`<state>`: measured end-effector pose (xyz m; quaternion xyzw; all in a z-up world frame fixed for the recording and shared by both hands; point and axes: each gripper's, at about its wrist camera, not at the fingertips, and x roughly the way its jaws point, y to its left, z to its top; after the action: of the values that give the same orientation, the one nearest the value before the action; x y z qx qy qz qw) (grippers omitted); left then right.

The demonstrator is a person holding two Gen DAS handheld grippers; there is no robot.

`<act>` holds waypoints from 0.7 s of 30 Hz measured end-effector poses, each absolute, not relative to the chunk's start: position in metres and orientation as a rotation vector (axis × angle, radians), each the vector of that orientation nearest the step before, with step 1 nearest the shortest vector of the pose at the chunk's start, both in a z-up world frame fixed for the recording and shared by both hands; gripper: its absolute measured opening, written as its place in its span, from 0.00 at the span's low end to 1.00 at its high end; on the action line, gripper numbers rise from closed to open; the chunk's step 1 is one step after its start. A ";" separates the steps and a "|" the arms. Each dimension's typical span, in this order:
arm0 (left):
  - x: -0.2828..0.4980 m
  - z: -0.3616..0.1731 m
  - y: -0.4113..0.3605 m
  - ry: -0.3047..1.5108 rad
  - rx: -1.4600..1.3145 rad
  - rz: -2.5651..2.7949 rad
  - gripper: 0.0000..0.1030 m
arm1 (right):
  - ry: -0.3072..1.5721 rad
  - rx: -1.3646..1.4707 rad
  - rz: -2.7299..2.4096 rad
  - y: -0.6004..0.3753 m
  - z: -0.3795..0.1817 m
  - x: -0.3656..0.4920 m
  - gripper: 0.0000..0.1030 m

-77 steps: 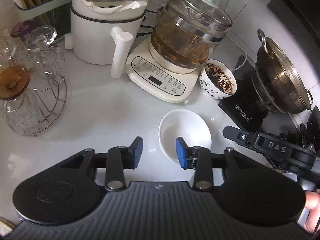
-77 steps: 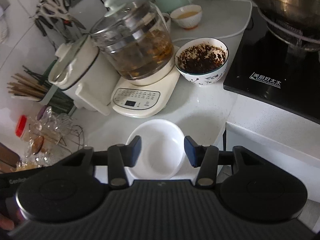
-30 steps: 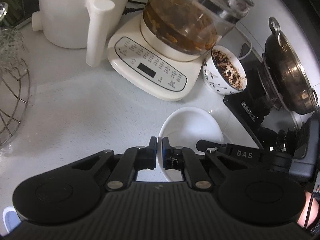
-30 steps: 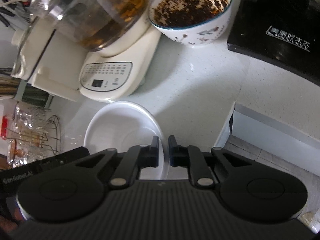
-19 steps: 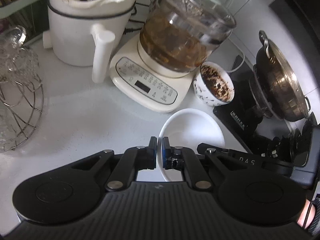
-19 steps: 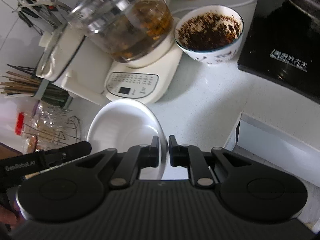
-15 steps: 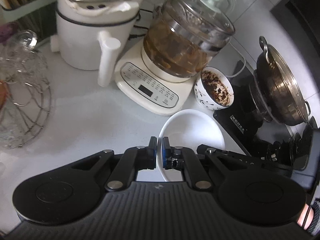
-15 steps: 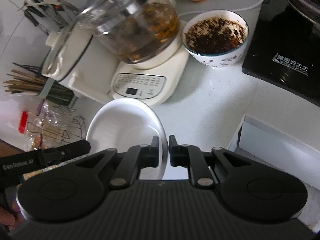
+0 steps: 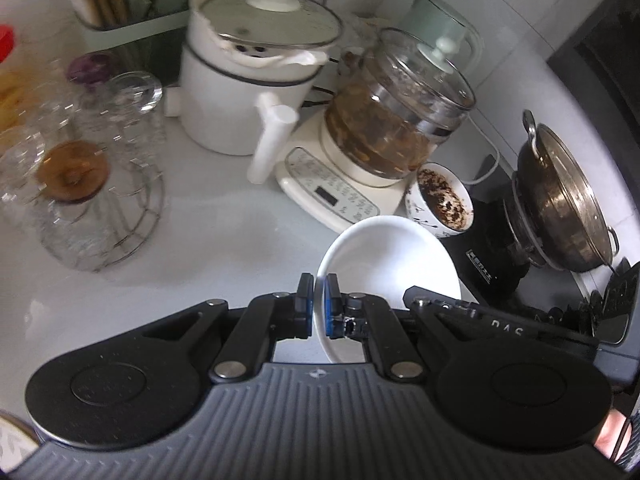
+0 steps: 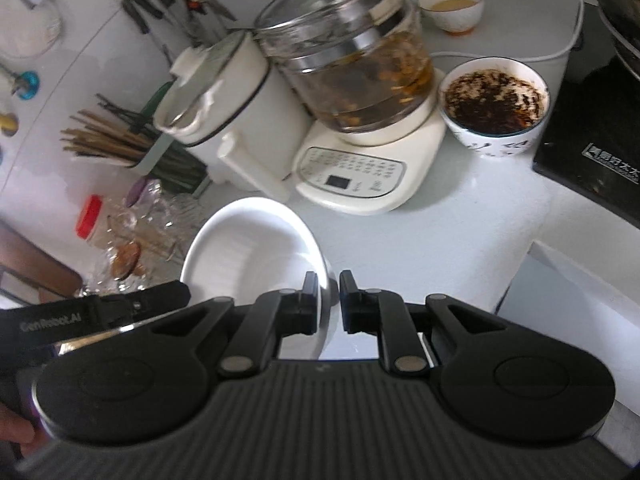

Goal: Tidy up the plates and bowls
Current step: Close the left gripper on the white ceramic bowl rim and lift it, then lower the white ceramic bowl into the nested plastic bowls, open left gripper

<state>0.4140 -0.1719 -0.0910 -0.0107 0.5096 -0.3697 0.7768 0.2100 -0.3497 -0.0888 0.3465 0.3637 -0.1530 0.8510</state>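
A shallow white bowl [image 9: 392,264] hangs tilted above the white counter, held from two sides. My left gripper [image 9: 316,297] is shut on its near left rim. My right gripper [image 10: 329,295] is shut on the opposite rim of the white bowl [image 10: 248,252], and its black body [image 9: 504,322] shows at the right of the left wrist view. A patterned bowl with dark residue [image 9: 440,204] [image 10: 496,104] stands on the counter beside the kettle base. Further back sits a small bowl of tan liquid [image 10: 454,4].
A glass kettle on a cream base [image 9: 384,148], a white electric pot [image 9: 248,92] and glasses on a wire rack [image 9: 92,184] crowd the counter. On the right a steel pot [image 9: 560,204] sits on a black hob [image 10: 592,148]. The counter's edge [image 10: 560,264] drops off at lower right.
Both grippers, open around the bowl earlier, closed on its rim. Over the last second they rose together, carrying the bowl off the counter; more of the counter now shows.
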 end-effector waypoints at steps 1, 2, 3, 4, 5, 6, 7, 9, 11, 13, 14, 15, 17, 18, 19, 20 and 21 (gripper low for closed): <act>0.414 -0.090 -0.166 1.105 -0.035 -0.793 0.06 | 0.763 0.732 -0.313 -0.347 -0.088 0.210 0.14; 0.413 -0.090 -0.161 1.102 -0.047 -0.789 0.06 | 0.766 0.737 -0.303 -0.345 -0.088 0.211 0.14; 0.413 -0.089 -0.155 1.098 -0.058 -0.784 0.06 | 0.772 0.744 -0.292 -0.342 -0.088 0.212 0.14; 0.412 -0.087 -0.149 1.093 -0.067 -0.775 0.06 | 0.773 0.745 -0.281 -0.339 -0.088 0.214 0.14; 0.411 -0.085 -0.144 1.084 -0.074 -0.765 0.06 | 0.770 0.739 -0.268 -0.335 -0.087 0.215 0.14; 0.409 -0.083 -0.138 1.073 -0.076 -0.756 0.06 | 0.769 0.731 -0.255 -0.331 -0.086 0.216 0.14; 0.407 -0.081 -0.133 1.062 -0.077 -0.746 0.06 | 0.770 0.725 -0.242 -0.326 -0.085 0.218 0.14; 0.404 -0.078 -0.121 1.048 -0.086 -0.725 0.06 | 0.772 0.710 -0.215 -0.318 -0.083 0.222 0.14; 0.402 -0.077 -0.108 1.046 -0.109 -0.702 0.06 | 0.771 0.697 -0.189 -0.311 -0.081 0.226 0.14; 0.400 -0.079 -0.094 1.048 -0.128 -0.679 0.06 | 0.778 0.676 -0.160 -0.302 -0.080 0.231 0.15; 0.399 -0.079 -0.087 1.051 -0.140 -0.669 0.06 | 0.782 0.662 -0.148 -0.298 -0.079 0.233 0.15; 0.398 -0.080 -0.079 1.053 -0.148 -0.661 0.06 | 0.786 0.640 -0.133 -0.293 -0.077 0.236 0.15; 0.395 -0.080 -0.066 1.047 -0.154 -0.648 0.06 | 0.793 0.611 -0.100 -0.284 -0.076 0.242 0.15; 0.394 -0.080 -0.058 1.042 -0.164 -0.633 0.06 | 0.799 0.604 -0.083 -0.279 -0.076 0.245 0.15; 0.393 -0.080 -0.052 1.040 -0.172 -0.619 0.06 | 0.807 0.596 -0.067 -0.275 -0.076 0.248 0.15; 0.392 -0.081 -0.046 1.037 -0.176 -0.606 0.06 | 0.814 0.588 -0.053 -0.270 -0.078 0.251 0.15; 0.391 -0.082 -0.041 1.035 -0.180 -0.592 0.06 | 0.821 0.582 -0.039 -0.265 -0.079 0.254 0.15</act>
<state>0.3909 -0.0406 -0.0820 -0.0845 0.4865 -0.2785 0.8238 0.2536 -0.2648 -0.0792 0.2790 0.3935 -0.0185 0.8758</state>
